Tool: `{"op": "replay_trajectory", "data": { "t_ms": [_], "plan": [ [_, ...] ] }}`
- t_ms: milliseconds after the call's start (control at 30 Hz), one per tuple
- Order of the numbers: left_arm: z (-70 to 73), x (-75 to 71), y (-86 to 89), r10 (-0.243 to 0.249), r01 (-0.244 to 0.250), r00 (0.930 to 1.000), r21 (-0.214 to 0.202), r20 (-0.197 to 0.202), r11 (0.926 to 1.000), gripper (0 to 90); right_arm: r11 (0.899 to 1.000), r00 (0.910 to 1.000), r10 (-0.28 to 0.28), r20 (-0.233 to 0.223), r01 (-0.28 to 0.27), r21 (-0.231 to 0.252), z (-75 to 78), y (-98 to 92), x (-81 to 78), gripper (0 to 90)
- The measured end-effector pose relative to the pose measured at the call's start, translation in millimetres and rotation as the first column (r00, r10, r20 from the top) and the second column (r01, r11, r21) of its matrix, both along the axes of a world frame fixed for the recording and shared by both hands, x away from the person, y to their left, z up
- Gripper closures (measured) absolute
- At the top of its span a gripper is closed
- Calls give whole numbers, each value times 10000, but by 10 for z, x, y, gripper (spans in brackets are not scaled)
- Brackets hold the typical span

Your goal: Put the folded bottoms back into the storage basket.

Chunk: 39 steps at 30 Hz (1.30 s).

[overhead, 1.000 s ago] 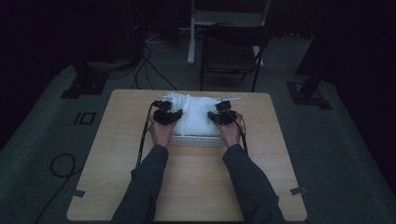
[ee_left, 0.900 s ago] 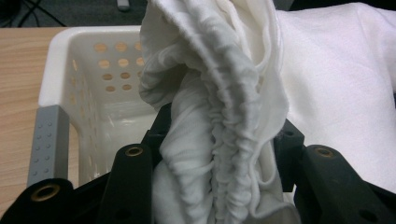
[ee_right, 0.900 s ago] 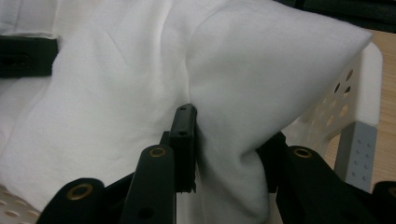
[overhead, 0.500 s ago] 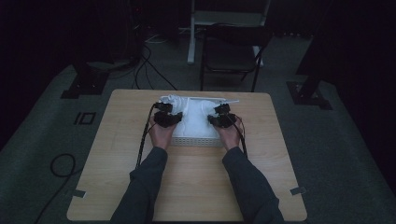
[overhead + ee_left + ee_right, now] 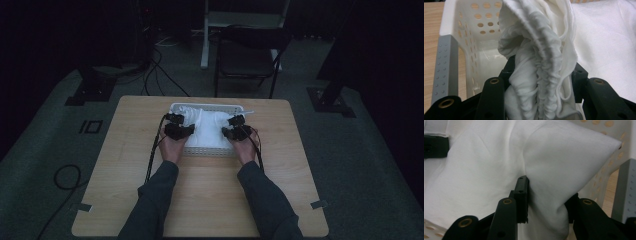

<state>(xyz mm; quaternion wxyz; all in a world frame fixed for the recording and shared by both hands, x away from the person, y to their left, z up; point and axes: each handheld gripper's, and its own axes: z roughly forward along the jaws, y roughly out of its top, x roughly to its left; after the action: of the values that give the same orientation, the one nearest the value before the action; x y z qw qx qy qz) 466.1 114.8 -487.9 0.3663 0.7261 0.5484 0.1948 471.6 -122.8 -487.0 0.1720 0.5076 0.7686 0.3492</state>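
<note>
The white cloth (image 5: 207, 129) lies in the white basket (image 5: 210, 150) at the table's far middle. The left gripper (image 5: 178, 131) pinches its gathered left edge and the right gripper (image 5: 236, 133) a right fold, both jaws clamped on fabric. It looks soft, light and floppy, so bunched edges seem the best hold.

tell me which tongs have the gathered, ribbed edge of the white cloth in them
The left tongs. Their jaws close on a bunched, ribbed edge of the white cloth, beside the basket wall. The right tongs pinch a smooth fold instead.
</note>
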Motion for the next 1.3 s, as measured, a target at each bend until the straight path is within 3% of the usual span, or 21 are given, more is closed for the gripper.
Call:
{"op": "replay_trajectory", "data": {
  "t_ms": [367, 667, 1000, 1300],
  "plan": [
    [-13, -30, -64, -63, 61, 10000, 817, 27, 9966, 508, 9988, 10000, -59, -54, 56, -480, -9, 26, 0, 661],
    [-19, -34, -92, 146, -151, 9999, 1255, 48, 9920, 451, 9985, 9999, -128, -109, 122, -538, -11, 28, 7, 609],
    [-4, -46, -54, 459, -477, 9987, 813, 239, 9955, 384, 9953, 9999, -143, -68, 136, -958, -9, 21, 10, 506],
    [26, -67, 43, 774, -812, 9957, 769, 514, 9937, 328, 9930, 9973, -500, 544, 555, -1039, 55, -30, -14, 435]
  ]
}}
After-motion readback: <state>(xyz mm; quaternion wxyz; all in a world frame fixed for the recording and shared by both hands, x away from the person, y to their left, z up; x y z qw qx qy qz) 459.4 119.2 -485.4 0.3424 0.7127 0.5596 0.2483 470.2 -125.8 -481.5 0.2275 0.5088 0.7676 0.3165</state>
